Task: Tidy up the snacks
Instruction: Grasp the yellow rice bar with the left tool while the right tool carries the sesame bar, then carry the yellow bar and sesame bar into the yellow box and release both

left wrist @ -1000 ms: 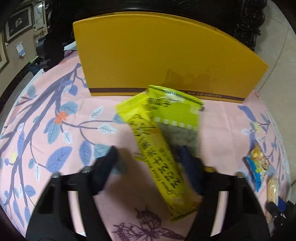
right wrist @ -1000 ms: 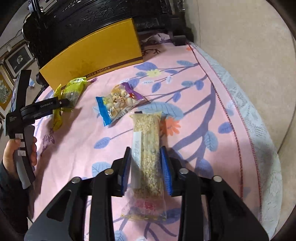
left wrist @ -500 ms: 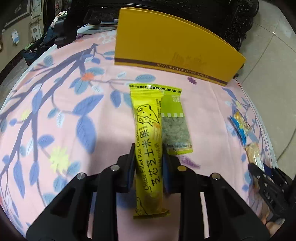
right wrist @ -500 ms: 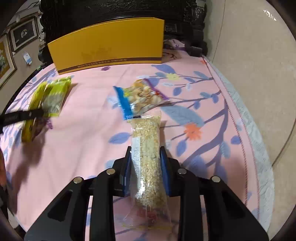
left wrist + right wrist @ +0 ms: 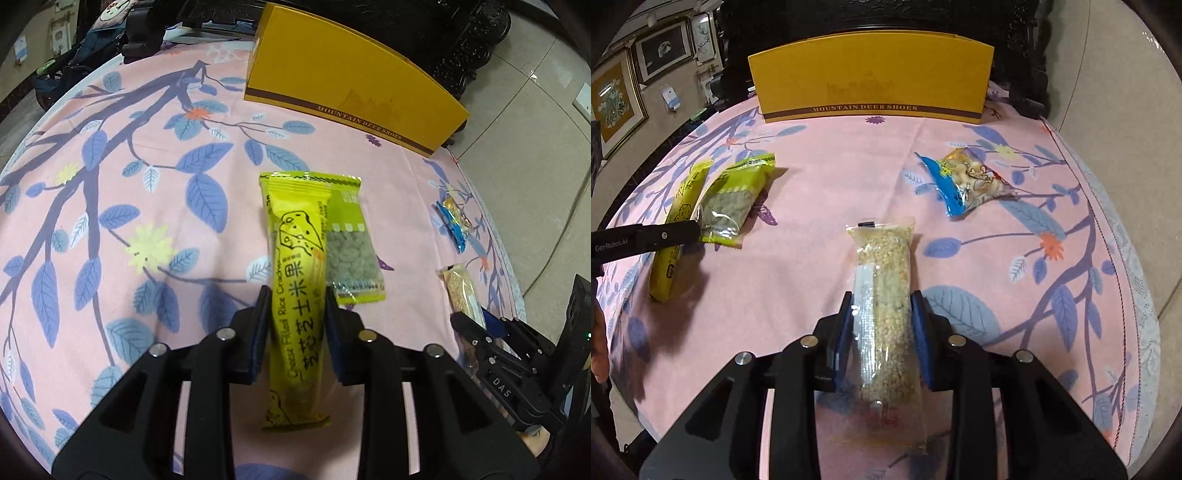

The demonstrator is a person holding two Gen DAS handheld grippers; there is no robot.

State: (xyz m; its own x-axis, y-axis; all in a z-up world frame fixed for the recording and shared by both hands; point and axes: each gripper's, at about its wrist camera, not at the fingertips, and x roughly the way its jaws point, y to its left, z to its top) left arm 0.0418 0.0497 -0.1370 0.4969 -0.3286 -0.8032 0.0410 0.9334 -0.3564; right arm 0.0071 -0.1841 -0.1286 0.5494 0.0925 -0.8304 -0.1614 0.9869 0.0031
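Observation:
My left gripper (image 5: pixel 294 299) is shut on a long yellow cheese rice cracker pack (image 5: pixel 295 280), held just above the pink cloth. A green pack of seeds (image 5: pixel 349 240) lies right beside it. In the right wrist view both show at the left: the yellow pack (image 5: pixel 679 221) and the green pack (image 5: pixel 735 199). My right gripper (image 5: pixel 881 306) is shut on a clear pack of grain bar (image 5: pixel 882 295). A blue and clear nut pack (image 5: pixel 967 181) lies on the cloth further right.
A yellow shoe box (image 5: pixel 871 77) stands at the far edge of the table; it also shows in the left wrist view (image 5: pixel 347 74). The floral pink tablecloth (image 5: pixel 849 166) covers the table. The table's right edge drops to a tiled floor (image 5: pixel 1108 74).
My left gripper has closed on the yellow pack and lifted its near end. My right gripper has swung left with the grain bar, now facing the shoe box squarely.

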